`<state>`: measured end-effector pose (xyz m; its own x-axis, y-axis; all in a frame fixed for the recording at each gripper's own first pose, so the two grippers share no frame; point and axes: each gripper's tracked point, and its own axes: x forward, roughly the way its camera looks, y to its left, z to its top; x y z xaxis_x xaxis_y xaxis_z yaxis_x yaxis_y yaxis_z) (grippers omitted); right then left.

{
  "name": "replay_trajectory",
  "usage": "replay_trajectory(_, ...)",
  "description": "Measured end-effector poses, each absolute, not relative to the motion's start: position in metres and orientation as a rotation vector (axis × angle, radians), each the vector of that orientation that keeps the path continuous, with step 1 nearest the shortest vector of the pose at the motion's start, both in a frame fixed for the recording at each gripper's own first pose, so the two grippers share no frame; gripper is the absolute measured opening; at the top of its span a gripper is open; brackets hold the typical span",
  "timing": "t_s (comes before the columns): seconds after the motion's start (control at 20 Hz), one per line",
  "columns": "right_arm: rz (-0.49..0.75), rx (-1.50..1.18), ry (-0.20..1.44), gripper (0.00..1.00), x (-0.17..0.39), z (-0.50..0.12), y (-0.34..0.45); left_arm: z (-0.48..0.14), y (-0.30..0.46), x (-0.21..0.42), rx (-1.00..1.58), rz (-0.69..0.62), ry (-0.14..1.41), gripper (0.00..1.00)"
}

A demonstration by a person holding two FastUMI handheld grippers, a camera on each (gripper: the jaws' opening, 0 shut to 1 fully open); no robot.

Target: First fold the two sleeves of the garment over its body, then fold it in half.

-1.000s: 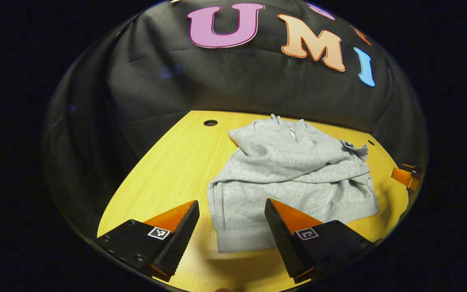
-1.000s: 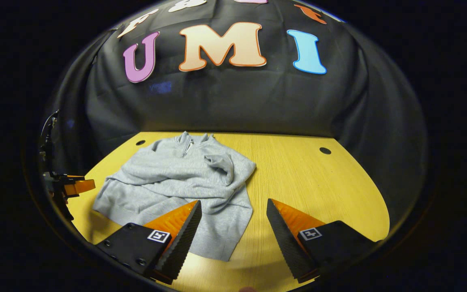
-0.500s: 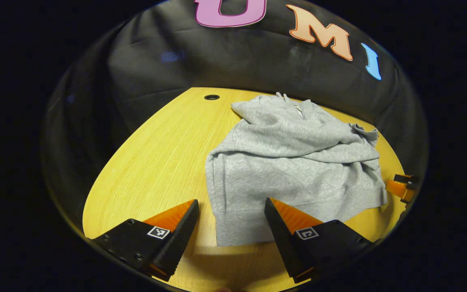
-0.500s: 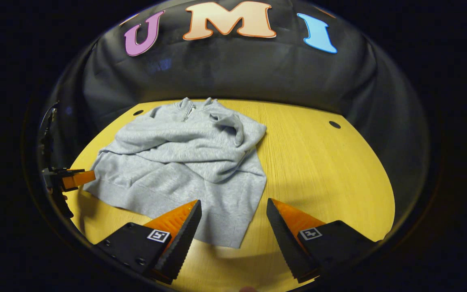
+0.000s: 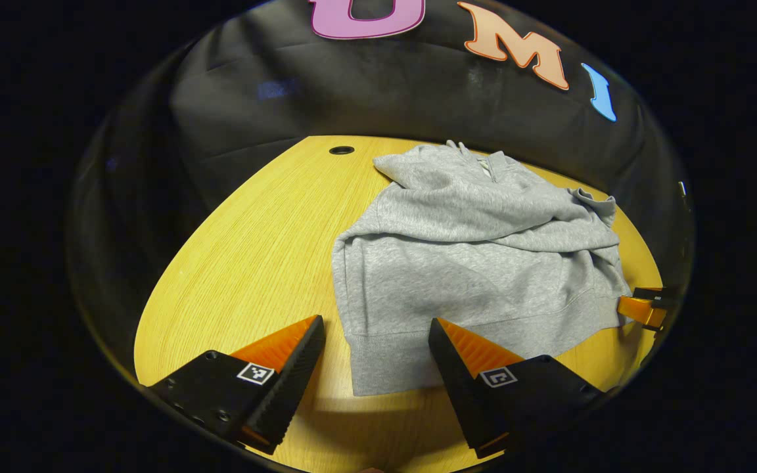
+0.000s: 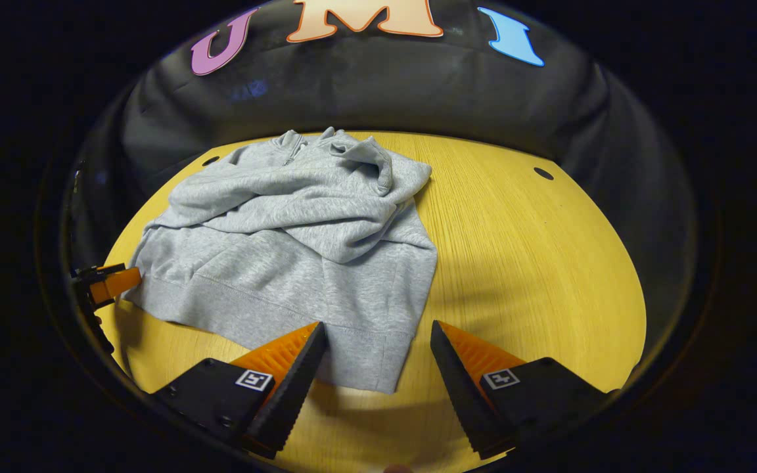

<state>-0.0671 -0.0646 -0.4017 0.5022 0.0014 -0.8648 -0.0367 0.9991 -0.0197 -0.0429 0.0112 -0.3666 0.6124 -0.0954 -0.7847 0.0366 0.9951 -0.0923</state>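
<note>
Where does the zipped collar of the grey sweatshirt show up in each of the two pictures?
Left gripper view: the collar sits at the far edge of the sweatshirt, upper middle, slightly right of centre.
Right gripper view: the collar lies at the far edge too, upper middle, left of centre.
Shared landmark: the yellow table, whose back edge runs just behind the collar.

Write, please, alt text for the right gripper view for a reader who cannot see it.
A grey sweatshirt, both sleeves folded over its body, lies on a yellow wooden table. The open right gripper hovers at its near hem corner, and the left gripper sits at the opposite hem corner.
</note>
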Motion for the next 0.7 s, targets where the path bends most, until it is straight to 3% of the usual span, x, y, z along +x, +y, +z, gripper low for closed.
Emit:
replay_trajectory(0.15, 0.024, 0.001, 1.063, 0.98, -0.068, -0.404, -0.063, -0.367, 0.009, -0.043, -0.068, -0.074, 0.906, 0.96)
replay_trajectory(0.25, 0.041, 0.000, 1.067, 0.94, -0.068, -0.404, -0.059, -0.367, 0.004, -0.041, -0.071, -0.093, 0.898, 0.90)
replay_trajectory(0.3, 0.047, -0.003, 1.072, 0.92, -0.069, -0.405, -0.058, -0.367, 0.001, -0.041, -0.067, -0.109, 0.897, 0.82)
replay_trajectory(0.35, 0.048, -0.005, 1.073, 0.81, -0.068, -0.406, -0.058, -0.367, 0.001, -0.041, -0.063, -0.117, 0.899, 0.77)
replay_trajectory(0.4, 0.058, 0.010, 1.081, 0.81, -0.070, -0.405, -0.053, -0.367, -0.001, -0.040, -0.061, -0.127, 0.900, 0.70)
replay_trajectory(0.45, 0.057, 0.011, 1.076, 0.65, -0.070, -0.404, -0.054, -0.367, -0.002, -0.039, -0.061, -0.137, 0.901, 0.70)
replay_trajectory(0.55, 0.085, 0.026, 1.084, 0.51, -0.071, -0.402, -0.047, -0.366, -0.006, -0.038, -0.066, -0.158, 0.902, 0.63)
replay_trajectory(0.6, 0.079, 0.032, 1.078, 0.42, -0.070, -0.405, -0.046, -0.367, -0.008, -0.038, -0.067, -0.164, 0.905, 0.53)
replay_trajectory(0.65, 0.097, 0.041, 1.084, 0.32, -0.071, -0.403, -0.043, -0.367, -0.012, -0.037, -0.071, -0.176, 0.903, 0.52)
replay_trajectory(0.7, 0.089, 0.048, 1.080, 0.25, -0.071, -0.402, -0.044, -0.366, -0.017, -0.037, -0.087, -0.188, 0.898, 0.39)
